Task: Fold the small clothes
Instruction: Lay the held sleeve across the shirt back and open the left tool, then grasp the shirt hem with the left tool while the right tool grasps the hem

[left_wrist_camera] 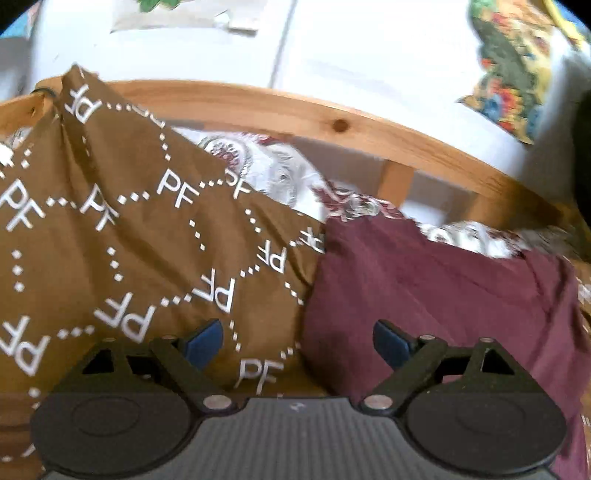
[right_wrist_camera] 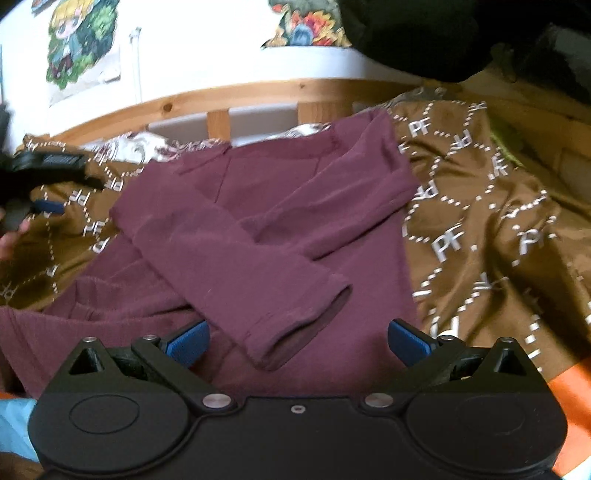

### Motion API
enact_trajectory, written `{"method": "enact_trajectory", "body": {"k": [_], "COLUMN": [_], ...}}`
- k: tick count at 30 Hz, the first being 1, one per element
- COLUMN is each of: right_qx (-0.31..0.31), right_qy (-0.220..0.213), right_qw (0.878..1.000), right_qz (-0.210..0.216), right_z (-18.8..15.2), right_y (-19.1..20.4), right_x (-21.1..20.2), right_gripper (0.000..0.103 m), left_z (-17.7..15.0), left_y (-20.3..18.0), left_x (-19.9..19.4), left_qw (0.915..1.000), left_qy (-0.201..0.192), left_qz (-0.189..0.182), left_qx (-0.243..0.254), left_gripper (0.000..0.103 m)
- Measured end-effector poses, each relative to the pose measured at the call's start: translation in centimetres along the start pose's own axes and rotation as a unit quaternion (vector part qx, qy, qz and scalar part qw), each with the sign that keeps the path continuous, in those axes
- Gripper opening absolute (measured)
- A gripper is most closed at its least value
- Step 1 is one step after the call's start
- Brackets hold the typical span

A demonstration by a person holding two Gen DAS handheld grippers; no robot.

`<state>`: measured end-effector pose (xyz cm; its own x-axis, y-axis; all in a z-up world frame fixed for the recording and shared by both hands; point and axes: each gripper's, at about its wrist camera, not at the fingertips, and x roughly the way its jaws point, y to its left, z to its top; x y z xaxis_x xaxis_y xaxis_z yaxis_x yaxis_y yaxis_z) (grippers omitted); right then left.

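A small maroon long-sleeved top (right_wrist_camera: 295, 221) lies flat on a brown sheet printed with white "PF" marks (right_wrist_camera: 480, 229). Both its sleeves are folded across the body, and one cuff (right_wrist_camera: 306, 332) points toward me. My right gripper (right_wrist_camera: 297, 341) is open and empty, just above the lower part of the top with the cuff between its blue pads. My left gripper (left_wrist_camera: 297, 341) is open and empty over the left edge of the top (left_wrist_camera: 424, 295), where it meets the brown sheet (left_wrist_camera: 129, 240). The left gripper also shows in the right wrist view (right_wrist_camera: 40, 199) at the far left.
A wooden bed rail (right_wrist_camera: 229, 96) runs along the back, with a white wall and posters behind it. A white floral cloth (left_wrist_camera: 280, 173) lies bunched by the rail. Dark fabric (right_wrist_camera: 443, 33) hangs at the upper right. Orange cloth (right_wrist_camera: 569, 398) lies at the right front edge.
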<state>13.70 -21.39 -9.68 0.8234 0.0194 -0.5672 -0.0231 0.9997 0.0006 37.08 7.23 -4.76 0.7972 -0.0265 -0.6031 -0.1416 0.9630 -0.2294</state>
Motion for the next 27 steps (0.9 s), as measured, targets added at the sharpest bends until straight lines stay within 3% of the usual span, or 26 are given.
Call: {"method": "enact_trajectory", "body": {"k": [3, 6, 11, 17, 20, 23, 27], "right_qx": [-0.026, -0.023, -0.029, -0.018, -0.011, -0.009, -0.002], "right_qy": [-0.011, -0.001, 0.000, -0.003, -0.008, -0.011, 0.002], "right_qw": [1.000, 1.000, 1.000, 1.000, 1.000, 1.000, 0.999], "right_qz": [-0.002, -0.002, -0.003, -0.009, -0.009, 0.002, 0.040], "right_z": [-0.4, -0.9, -0.9, -0.5, 0.1, 0.6, 0.8], "right_y": [0.8, 0.7, 0.9, 0.3, -0.2, -0.7, -1.1], "right_x": [-0.4, -0.4, -0.5, -1.4, -2.5, -3.9, -5.4], "right_gripper": [0.102, 0.102, 0.102, 0.102, 0.102, 0.102, 0.102], "left_z": [-0.2, -0.7, -1.3, -0.9, -0.7, -0.9, -2.3], "left_y": [-0.4, -0.5, 0.0, 1.0, 0.9, 0.0, -1.6], "left_x": [1.6, 3.5, 2.4, -2.3, -5.5, -9.5, -14.3], "left_qw": [0.9999, 0.9975, 0.9983, 0.9987, 0.9982, 0.9969, 0.9946], "left_qy": [0.014, 0.049, 0.038, 0.039, 0.022, 0.000, -0.012], "left_qz": [0.009, 0.045, 0.039, -0.009, -0.039, -0.077, -0.094], "left_qx": [-0.001, 0.025, 0.022, -0.032, -0.039, -0.015, 0.044], "left_gripper": [0.091, 0.090, 0.090, 0.095, 0.102, 0.102, 0.102]}}
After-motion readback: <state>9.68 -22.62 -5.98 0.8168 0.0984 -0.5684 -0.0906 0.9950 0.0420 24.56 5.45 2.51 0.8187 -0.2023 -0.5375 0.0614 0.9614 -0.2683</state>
